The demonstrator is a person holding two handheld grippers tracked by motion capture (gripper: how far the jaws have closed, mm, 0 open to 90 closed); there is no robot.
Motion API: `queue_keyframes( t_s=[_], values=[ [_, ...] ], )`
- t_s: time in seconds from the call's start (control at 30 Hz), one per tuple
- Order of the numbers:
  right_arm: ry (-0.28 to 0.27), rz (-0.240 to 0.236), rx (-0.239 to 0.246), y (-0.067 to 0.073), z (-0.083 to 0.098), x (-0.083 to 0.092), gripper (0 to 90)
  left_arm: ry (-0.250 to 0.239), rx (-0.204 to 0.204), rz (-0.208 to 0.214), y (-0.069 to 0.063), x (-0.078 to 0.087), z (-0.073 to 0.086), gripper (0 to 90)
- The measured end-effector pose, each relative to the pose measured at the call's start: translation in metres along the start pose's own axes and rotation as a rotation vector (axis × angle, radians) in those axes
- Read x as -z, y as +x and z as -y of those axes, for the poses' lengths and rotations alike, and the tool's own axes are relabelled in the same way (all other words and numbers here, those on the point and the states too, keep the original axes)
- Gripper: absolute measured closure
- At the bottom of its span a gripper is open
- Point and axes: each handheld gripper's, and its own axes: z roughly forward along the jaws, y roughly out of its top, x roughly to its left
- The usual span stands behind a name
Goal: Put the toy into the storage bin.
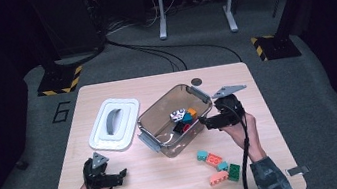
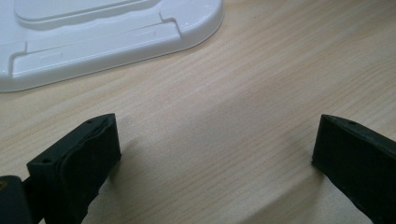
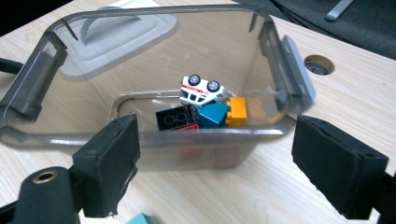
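Note:
A clear plastic bin [image 1: 151,109] stands open in the middle of the table. Inside lie an upturned white toy car [image 3: 201,90] and black [image 3: 175,119], blue [image 3: 212,114], orange [image 3: 237,111] and red [image 3: 191,127] bricks. My right gripper [image 1: 206,122] hovers at the bin's right side, open, pointing at its near wall [image 3: 140,140], with nothing between its pads [image 3: 112,163]. My left gripper [image 1: 122,177] rests open low over bare wood [image 2: 217,128] at the front left, just short of the white lid [image 2: 93,37].
The white lid [image 1: 114,124] with a grey handle lies flat left of the bin. Several loose bricks [image 1: 219,166] sit on the table in front of the bin, near my right forearm. A round cable hole [image 1: 197,81] is behind the bin.

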Motion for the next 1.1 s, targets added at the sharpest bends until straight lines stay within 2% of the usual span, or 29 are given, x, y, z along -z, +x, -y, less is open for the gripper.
queue_keyframes(
  t_s=[0.17,0.27,0.3,0.33,0.37,0.47,0.5,0.53,0.57,0.63,0.67,0.73,0.77,0.9,1.1],
  values=[
    [-0.004,0.010,-0.015,-0.004,0.017,0.012,13.6,0.002,0.002,0.004,0.000,0.000,0.000,0.8],
    [0.007,0.008,-0.022,-0.005,0.027,0.014,12.9,0.001,0.000,0.000,0.000,0.000,0.000,0.8],
    [0.016,0.008,-0.031,-0.006,0.037,0.014,12.3,-0.002,0.003,0.000,0.000,0.000,0.000,0.8],
    [0.016,0.008,-0.031,-0.006,0.037,0.014,12.3,-0.002,0.003,0.000,0.000,0.000,0.000,0.8],
    [0.027,-0.003,-0.039,-0.006,0.046,0.012,11.6,0.000,0.000,0.000,0.000,0.000,0.000,0.8],
    [0.045,-0.016,-0.043,-0.005,0.055,0.009,10.1,0.001,0.000,0.000,0.000,0.000,0.000,0.7],
    [0.069,-0.040,-0.038,-0.002,0.064,0.004,10.0,0.006,-0.002,0.004,0.000,0.000,0.000,0.7],
    [0.069,-0.040,-0.038,-0.002,0.064,0.004,10.0,0.006,-0.002,0.004,0.000,0.000,0.000,0.8],
    [0.100,-0.056,-0.026,0.003,0.072,-0.003,8.9,0.005,-0.001,0.003,0.000,0.000,0.000,0.7],
    [0.124,-0.075,-0.003,0.008,0.078,-0.010,7.7,0.006,-0.002,0.004,0.000,0.000,0.000,0.7],
    [0.124,-0.075,-0.003,0.008,0.078,-0.010,7.7,0.006,-0.002,0.004,0.000,0.000,0.000,0.7],
    [0.132,-0.104,0.016,0.015,0.084,-0.019,8.5,0.003,-0.001,0.002,0.000,0.000,0.000,0.7],
    [0.133,-0.112,0.018,0.017,0.086,-0.021,11.3,0.002,-0.001,0.000,0.000,0.000,0.000,0.7],
    [0.156,-0.137,0.043,0.025,0.089,-0.032,33.7,0.001,0.000,0.000,0.000,0.000,0.000,0.7],
    [0.214,-0.163,0.102,0.039,0.090,-0.048,49.2,0.001,0.000,0.000,0.000,0.000,0.000,0.7]
  ],
)
